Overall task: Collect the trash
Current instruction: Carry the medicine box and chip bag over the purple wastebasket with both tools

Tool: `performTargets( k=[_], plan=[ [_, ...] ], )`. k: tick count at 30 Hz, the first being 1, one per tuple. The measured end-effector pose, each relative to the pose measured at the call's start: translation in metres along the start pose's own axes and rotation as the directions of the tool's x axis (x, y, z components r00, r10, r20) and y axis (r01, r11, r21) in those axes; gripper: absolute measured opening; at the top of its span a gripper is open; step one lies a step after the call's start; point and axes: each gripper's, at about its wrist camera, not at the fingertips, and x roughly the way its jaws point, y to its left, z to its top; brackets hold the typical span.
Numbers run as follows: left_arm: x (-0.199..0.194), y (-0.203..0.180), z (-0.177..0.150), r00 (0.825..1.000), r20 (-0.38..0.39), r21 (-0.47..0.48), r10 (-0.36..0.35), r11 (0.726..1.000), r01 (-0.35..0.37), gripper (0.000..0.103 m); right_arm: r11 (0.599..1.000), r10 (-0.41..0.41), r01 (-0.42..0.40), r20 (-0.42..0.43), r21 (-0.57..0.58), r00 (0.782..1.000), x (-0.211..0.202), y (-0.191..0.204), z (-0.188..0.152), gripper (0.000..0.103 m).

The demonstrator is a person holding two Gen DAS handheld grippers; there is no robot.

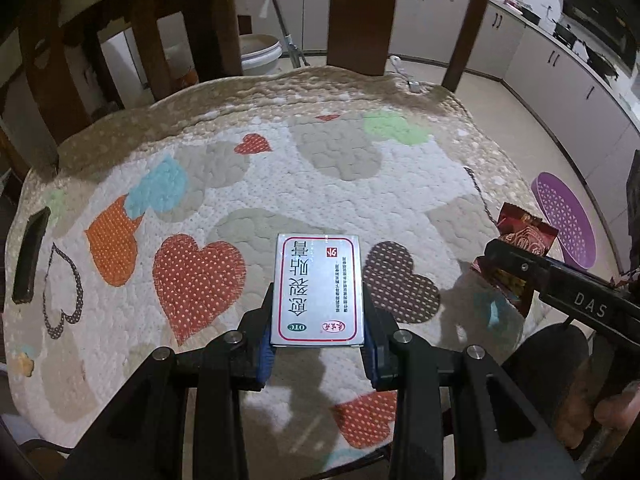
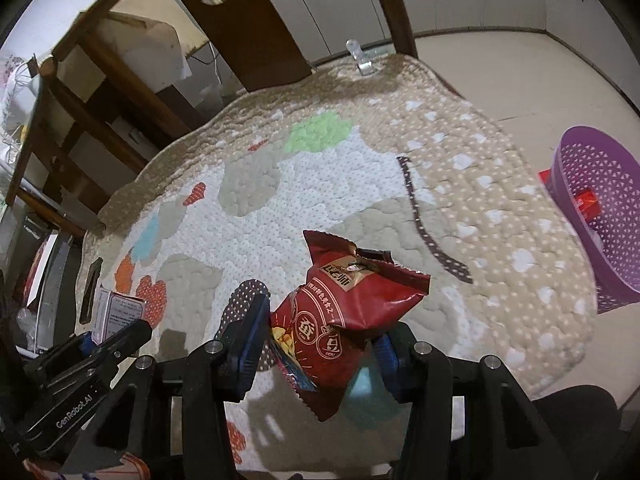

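My left gripper (image 1: 318,316) is shut on a flat white medicine box (image 1: 318,290) with a red border and Chinese print, held above the quilted table cover (image 1: 280,184). My right gripper (image 2: 320,328) is shut on a crumpled red snack bag (image 2: 348,312), lifted off the cover. From the left wrist view the right gripper (image 1: 500,264) shows at the right edge with the red bag (image 1: 524,232). The right wrist view catches the left gripper (image 2: 116,332) and its white box (image 2: 118,312) at lower left. A purple mesh basket (image 2: 600,216) stands on the floor at the right, with something red inside.
A black flat object (image 1: 30,256) lies near the cover's left edge. Dark wooden chairs (image 1: 360,16) ring the far side of the table. A white bucket (image 1: 260,54) stands on the floor behind, and kitchen cabinets (image 1: 560,64) line the right wall.
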Motion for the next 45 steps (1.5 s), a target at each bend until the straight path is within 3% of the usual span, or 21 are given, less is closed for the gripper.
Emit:
performTargets(
  k=[13,29,40,45],
  plan=[
    [-0.012,-0.029,0.000,1.000,-0.001,0.069,0.018,0.997,-0.018,0.033,0.998,-0.037,0.041,0.087,-0.048,0.996,-0.041,-0.010,-0.007,0.053],
    [-0.004,-0.054,0.002,0.999,-0.022,0.129,0.024,0.991,-0.021,0.033,0.996,-0.084,0.086,0.140,-0.004,0.987,-0.061,-0.040,-0.002,0.053],
    [0.007,-0.093,0.015,0.999,-0.032,0.212,0.010,0.977,-0.003,0.033,0.990,-0.129,0.118,0.168,0.075,0.977,-0.076,-0.087,0.006,0.053],
    [0.014,-0.123,0.030,0.999,-0.034,0.258,-0.027,0.965,0.035,0.033,0.984,-0.163,0.145,0.190,0.106,0.968,-0.089,-0.112,0.010,0.053]
  ],
)
